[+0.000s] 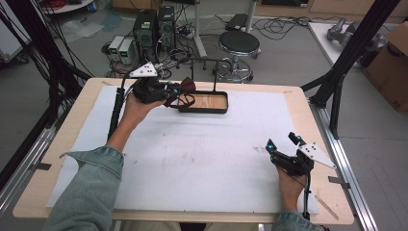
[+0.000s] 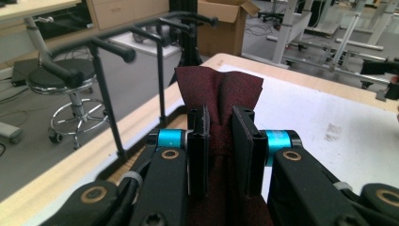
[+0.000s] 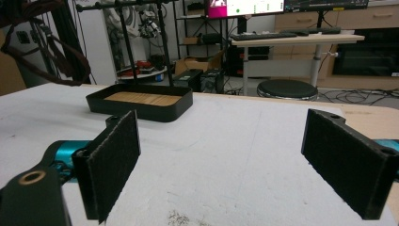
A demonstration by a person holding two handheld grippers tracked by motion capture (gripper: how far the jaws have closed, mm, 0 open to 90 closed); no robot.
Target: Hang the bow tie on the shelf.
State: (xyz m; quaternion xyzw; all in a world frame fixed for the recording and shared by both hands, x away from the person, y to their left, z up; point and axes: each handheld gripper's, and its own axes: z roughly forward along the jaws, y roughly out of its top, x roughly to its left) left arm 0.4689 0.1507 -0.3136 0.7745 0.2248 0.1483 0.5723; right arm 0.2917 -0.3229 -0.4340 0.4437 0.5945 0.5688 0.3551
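Right gripper [image 1: 285, 143] idles by the table's near right edge, jaws spread; left gripper [image 2: 219, 136] pinches the maroon bow tie [image 2: 221, 94] beside the far-edge tray [image 1: 204, 109] — its dangling strap [image 1: 185, 102] could snag the rack [image 1: 202, 62].

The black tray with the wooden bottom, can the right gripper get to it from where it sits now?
Probably yes. The right gripper, jaws open and holding nothing, faces the black tray across bare white mat. The left gripper, shut on the dark red cloth, crowds only the tray's left end.

One dark red cloth [image 1: 186, 89], one black tray [image 1: 203, 109] — two grippers
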